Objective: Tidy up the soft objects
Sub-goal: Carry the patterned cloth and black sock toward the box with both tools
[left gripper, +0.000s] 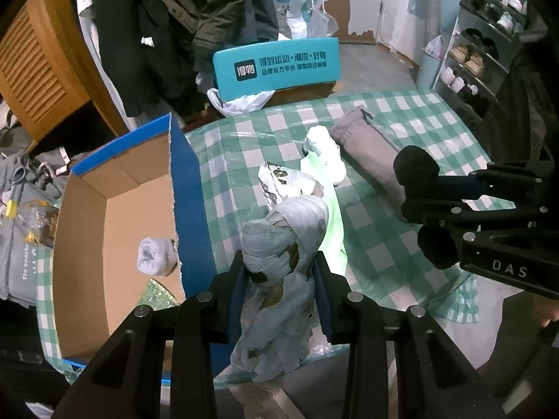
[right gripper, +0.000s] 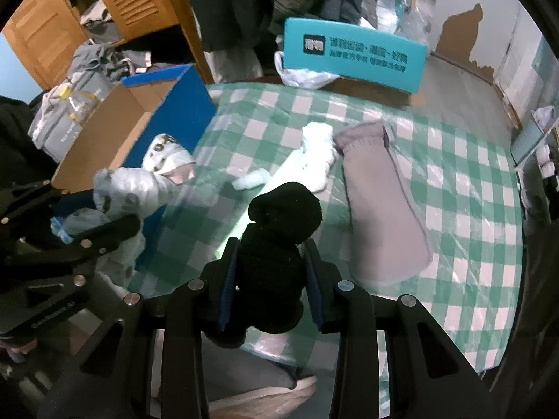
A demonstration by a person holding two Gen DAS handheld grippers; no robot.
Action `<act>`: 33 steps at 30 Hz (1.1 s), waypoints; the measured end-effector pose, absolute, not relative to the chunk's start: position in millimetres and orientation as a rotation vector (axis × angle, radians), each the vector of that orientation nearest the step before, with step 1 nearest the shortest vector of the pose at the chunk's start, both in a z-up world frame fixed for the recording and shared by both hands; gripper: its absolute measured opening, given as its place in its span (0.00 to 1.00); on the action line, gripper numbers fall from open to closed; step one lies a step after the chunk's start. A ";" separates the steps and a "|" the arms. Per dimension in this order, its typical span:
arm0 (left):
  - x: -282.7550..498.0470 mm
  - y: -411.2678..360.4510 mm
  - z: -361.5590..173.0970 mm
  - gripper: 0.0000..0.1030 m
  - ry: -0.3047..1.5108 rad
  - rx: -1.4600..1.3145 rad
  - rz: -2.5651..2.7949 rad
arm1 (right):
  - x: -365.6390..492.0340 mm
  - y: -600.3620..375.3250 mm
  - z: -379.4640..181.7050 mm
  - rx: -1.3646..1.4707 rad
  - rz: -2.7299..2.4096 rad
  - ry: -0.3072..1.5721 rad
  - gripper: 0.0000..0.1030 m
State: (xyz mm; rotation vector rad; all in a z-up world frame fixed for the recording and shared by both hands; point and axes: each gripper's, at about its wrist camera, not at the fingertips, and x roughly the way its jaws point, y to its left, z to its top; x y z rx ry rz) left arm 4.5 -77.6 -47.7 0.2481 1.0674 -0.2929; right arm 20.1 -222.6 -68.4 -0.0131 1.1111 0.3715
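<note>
Left gripper (left gripper: 281, 272) jaws were clamped on a knotted pale grey patterned cloth bundle (left gripper: 286, 241), held just right of the open blue-sided cardboard box (left gripper: 188, 181). Right gripper (right gripper: 270, 265) jaws were clamped on a rolled black fuzzy sock bundle (right gripper: 279, 230). Ahead of both jaws, on the green-white checked tablecloth (right gripper: 454, 160): a folded grey knit garment (right gripper: 380, 202), white crumpled socks (right gripper: 318, 153), a pale green cloth strip (left gripper: 332, 206). A small grey sock ball (left gripper: 155, 256) lay inside the box.
</note>
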 end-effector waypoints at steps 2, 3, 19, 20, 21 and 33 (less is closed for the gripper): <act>5.9 -75.7 -44.3 0.35 1.061 0.240 -0.293 | 20.2 -219.3 -62.7 -0.016 0.378 1.099 0.33; 6.4 -74.6 -42.5 0.35 1.056 0.237 -0.293 | 20.5 -218.0 -60.5 -0.018 0.381 1.095 0.33; 9.6 -47.4 -21.0 0.35 1.013 0.201 -0.253 | 22.2 -186.8 -27.0 -0.038 0.438 1.027 0.33; 9.2 -45.5 -20.4 0.35 1.012 0.198 -0.250 | 22.3 -184.2 -25.4 -0.040 0.443 1.024 0.33; 9.4 -43.2 -19.8 0.35 1.012 0.195 -0.247 | 22.6 -182.5 -24.4 -0.040 0.445 1.023 0.33; 8.8 -18.2 -10.6 0.35 0.990 0.169 -0.209 | 25.6 -154.6 -17.0 -0.061 0.481 1.017 0.33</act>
